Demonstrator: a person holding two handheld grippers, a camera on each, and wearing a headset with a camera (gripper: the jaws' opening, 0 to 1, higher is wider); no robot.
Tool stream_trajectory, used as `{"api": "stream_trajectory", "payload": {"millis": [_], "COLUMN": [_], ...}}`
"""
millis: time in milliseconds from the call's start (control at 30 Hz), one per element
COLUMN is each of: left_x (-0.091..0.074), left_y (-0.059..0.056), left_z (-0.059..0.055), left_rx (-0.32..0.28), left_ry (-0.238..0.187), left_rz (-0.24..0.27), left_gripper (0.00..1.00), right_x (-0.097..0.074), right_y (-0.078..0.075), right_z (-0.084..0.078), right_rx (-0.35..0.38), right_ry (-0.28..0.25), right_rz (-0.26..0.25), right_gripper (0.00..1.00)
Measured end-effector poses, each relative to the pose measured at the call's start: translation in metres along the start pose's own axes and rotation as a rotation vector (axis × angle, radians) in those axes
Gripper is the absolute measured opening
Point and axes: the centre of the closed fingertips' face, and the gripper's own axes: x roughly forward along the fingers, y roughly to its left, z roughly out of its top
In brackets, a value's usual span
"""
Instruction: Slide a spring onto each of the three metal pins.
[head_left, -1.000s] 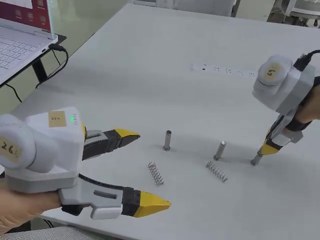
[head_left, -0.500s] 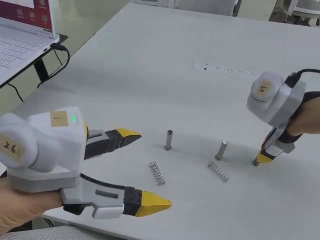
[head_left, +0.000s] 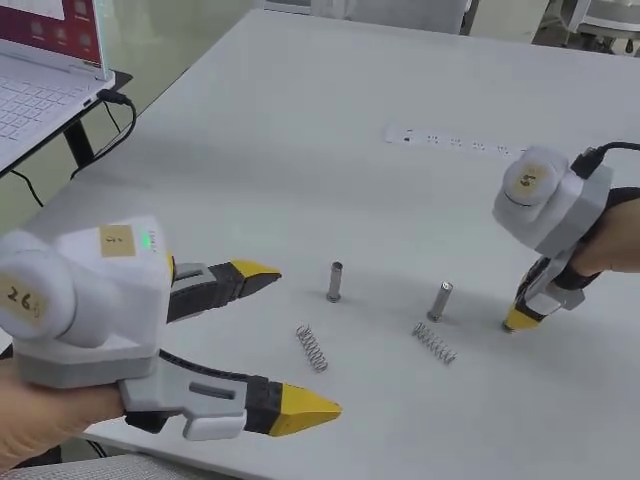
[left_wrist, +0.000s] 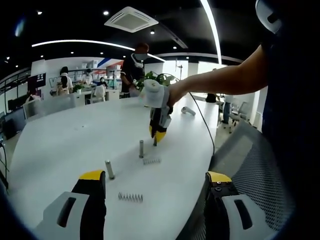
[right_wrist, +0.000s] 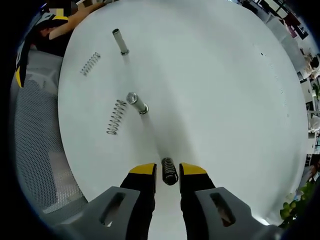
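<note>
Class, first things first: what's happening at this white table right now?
A person holds two yellow-tipped grippers. The right gripper is down at the rightmost metal pin, jaws close either side of a dark coil spring sitting over that pin; whether they pinch it is unclear. The left gripper hovers open near the white table's front edge. Two other upright metal pins stand bare, each with a loose coil spring lying beside it.

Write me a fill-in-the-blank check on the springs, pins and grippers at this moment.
___ loose springs lie on the table. The left gripper has its jaws ___. The pin between the jaws of the right gripper carries a ___. ___ pins stand bare. Missing: two; open; spring; two.
</note>
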Motion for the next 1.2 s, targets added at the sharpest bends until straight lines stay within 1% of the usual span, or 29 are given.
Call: {"api": "stream_trajectory", "payload": {"millis": [233,300,433,600,833,900,967,1000,1033,1200], "left_x": [0.001,0.001,0.001,0.0,0.0,0.0,0.0,0.0,0.0,0.0], "left_y": [0.0,-0.001,-0.001,-0.002,-0.002,-0.002,-0.002,-0.002,-0.002,-0.003], "left_z": [-0.001,0.0,-0.001,0.0,-0.001,0.0,0.0,0.0,0.0,0.001], "left_rx": [0.003,0.003,0.004,0.006,0.009,0.01,0.01,0.011,0.012,0.013], "left_ry": [0.003,0.002,0.002,0.002,0.001,-0.001,-0.002,-0.002,-0.003,-0.006], "left_rz": [-0.005,-0.007,-0.009,-0.011,-0.013,-0.013,-0.013,-0.014,-0.014,-0.015], "left_gripper": [0.77,0.77,0.77,0.77,0.77,0.77,0.77,0.77,0.77,0.77], "right_x": [-0.015,-0.019,-0.027,-0.035,-0.038,-0.039,-0.037,-0.037,-0.034,-0.022], "right_y": [0.006,0.009,0.013,0.024,0.041,0.046,0.056,0.058,0.064,0.077], "right_z": [0.011,0.013,0.02,0.033,0.045,0.047,0.052,0.052,0.053,0.053], "right_rx": [-0.027,-0.032,-0.054,-0.08,-0.106,-0.108,-0.105,-0.104,-0.098,-0.064], "right_ry": [-0.049,-0.056,-0.073,-0.107,-0.12,-0.124,-0.136,-0.137,-0.14,-0.134], "right_rz": [-0.041,-0.044,-0.065,-0.078,-0.089,-0.088,-0.07,-0.064,-0.043,0.002], "right_gripper": [0.19,0.2,0.2,0.2,0.2,0.2,0.18,0.18,0.18,0.17]}}
